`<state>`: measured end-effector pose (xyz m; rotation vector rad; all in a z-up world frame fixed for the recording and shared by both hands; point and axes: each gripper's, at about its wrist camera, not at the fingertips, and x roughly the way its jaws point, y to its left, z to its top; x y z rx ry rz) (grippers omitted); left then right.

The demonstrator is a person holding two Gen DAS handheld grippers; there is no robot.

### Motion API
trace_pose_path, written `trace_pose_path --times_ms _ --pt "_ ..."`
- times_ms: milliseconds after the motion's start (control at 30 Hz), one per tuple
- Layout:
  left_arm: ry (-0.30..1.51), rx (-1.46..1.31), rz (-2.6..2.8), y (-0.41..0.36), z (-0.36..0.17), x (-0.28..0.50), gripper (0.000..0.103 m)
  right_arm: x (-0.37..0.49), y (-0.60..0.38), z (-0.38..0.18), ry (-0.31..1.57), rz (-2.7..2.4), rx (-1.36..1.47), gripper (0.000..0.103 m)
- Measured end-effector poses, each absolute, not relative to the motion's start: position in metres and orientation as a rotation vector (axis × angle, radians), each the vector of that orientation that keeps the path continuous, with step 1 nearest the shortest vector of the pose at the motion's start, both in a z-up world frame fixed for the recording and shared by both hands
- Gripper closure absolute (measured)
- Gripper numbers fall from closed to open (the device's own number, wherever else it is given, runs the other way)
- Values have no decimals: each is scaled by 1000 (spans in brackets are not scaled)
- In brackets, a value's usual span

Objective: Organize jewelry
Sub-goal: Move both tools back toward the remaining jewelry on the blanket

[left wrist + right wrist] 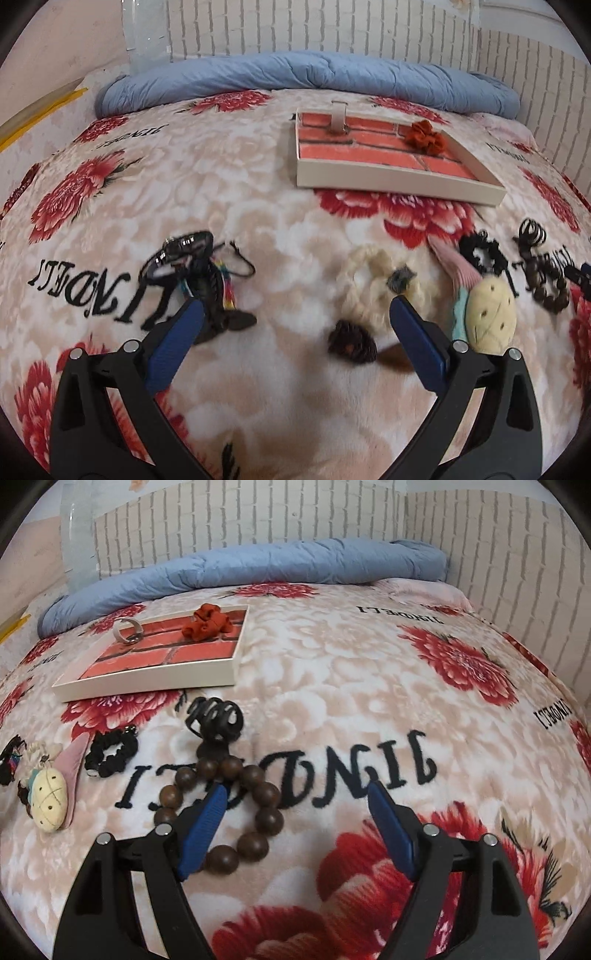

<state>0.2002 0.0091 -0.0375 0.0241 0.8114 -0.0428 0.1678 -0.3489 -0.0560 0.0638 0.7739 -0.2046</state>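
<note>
1. Left gripper: jaws spread wide, nothing between them, low over the floral blanket.
2. Right gripper: jaws spread wide and empty. Its left finger overlaps the brown wooden bead bracelet, which lies flat on the blanket; contact cannot be confirmed.
3. Near the left gripper: a dark brown fuzzy hair tie lies between the fingers. A cream scrunchie lies just beyond it.
4. Left of the left gripper: a tangle of black and multicolored cord bracelets.
5. Right of the cream scrunchie: a cream pineapple-shaped plush piece, then a black scrunchie.
6. Beyond the bead bracelet: a black claw hair clip, touching the bracelet's far end.
7. Farther: a shallow white tray with a red brick-pattern floor. It holds a red scrunchie and a silver ring, well apart.
8. Farthest: a rolled blue quilt against the white brick-pattern wall.
</note>
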Motion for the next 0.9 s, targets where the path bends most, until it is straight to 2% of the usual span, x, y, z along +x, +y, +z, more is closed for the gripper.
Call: trace_pose_path --times_ms 133,233,367,433,533,700,900 --pt "834 40 -36 6 -48 195 7 171 -341 -61 794 -207 22 27" --pt "851 38 -47 6 -53 194 12 175 -336 -67 819 -210 -6 36" --pt "862 44 -62 3 -56 194 13 176 -335 -71 835 -209 -14 38" --pt "880 50 -69 1 -60 197 13 177 -336 -73 840 -206 -7 38" --pt "906 38 -88 0 -65 201 20 180 -339 -76 857 -200 12 39" --pt "919 16 -94 3 -69 206 21 184 -343 -82 880 -190 44 39" --pt "914 33 -99 -1 -70 206 27 186 -345 -84 889 -183 62 39"
